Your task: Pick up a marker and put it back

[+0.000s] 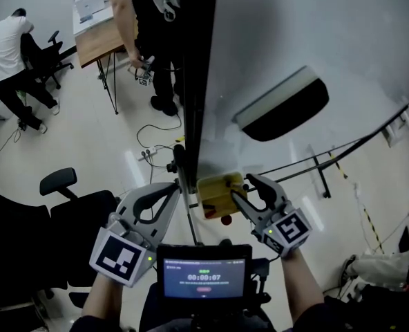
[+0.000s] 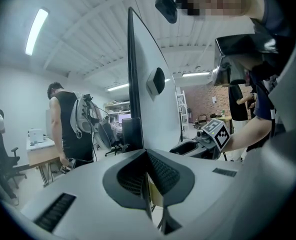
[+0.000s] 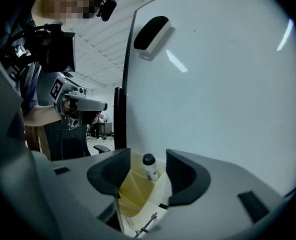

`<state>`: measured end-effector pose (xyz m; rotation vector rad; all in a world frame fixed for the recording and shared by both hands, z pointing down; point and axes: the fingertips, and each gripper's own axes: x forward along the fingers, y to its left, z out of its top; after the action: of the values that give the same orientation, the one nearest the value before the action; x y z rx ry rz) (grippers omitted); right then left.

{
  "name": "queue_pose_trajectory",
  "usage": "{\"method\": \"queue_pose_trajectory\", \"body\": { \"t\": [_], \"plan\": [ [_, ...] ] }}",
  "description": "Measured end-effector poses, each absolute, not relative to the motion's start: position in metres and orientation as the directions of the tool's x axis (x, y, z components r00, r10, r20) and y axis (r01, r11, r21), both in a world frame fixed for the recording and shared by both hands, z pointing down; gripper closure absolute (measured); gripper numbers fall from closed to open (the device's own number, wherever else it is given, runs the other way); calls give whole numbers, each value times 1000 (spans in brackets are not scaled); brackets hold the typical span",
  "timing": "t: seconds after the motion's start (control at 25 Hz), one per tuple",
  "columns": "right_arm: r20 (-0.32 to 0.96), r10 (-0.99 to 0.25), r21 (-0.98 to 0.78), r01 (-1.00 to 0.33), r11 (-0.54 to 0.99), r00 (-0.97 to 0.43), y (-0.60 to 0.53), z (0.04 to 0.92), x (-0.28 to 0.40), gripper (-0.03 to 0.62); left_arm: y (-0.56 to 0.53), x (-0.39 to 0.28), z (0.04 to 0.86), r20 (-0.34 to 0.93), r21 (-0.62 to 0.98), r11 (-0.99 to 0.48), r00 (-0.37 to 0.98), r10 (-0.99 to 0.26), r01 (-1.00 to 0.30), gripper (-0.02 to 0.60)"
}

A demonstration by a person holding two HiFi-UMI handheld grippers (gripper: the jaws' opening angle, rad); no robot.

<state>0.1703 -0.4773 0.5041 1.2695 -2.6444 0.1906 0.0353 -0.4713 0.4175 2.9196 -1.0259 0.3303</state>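
Grey right hand-held gripper (image 3: 147, 159) apart, left hand-held gripper (image 2: 145, 156) together, black-capped marker (image 3: 150, 170), yellow holder (image 3: 133, 189)

We are facing open air between our right gripper's (image 3: 147, 155) parted jaws and the marker (image 3: 149, 166), the yellow holder (image 3: 136, 190) walling it in and the whiteboard (image 3: 223, 84) blocking behind.
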Motion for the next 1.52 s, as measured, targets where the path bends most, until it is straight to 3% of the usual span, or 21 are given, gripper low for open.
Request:
{"method": "queue_pose_trajectory", "body": {
  "t": [0.28, 0.36, 0.84, 1.52],
  "plan": [
    [248, -773, 3, -798, 603, -583, -478, 512, 172, 441, -469, 29, 420, 212, -38, -776, 754, -622, -629, 581],
    [248, -786, 11, -809, 587, -567, -479, 512, 174, 496, -470, 27, 420, 211, -39, -772, 750, -627, -634, 581],
    [227, -785, 63, -796, 603, -576, -478, 500, 164, 499, -469, 20, 418, 208, -56, -769, 746, -633, -637, 581],
    [92, -767, 183, -746, 640, -636, -460, 405, 145, 499, -465, 17, 384, 124, -104, -774, 764, -633, -625, 581]
  ]
}}
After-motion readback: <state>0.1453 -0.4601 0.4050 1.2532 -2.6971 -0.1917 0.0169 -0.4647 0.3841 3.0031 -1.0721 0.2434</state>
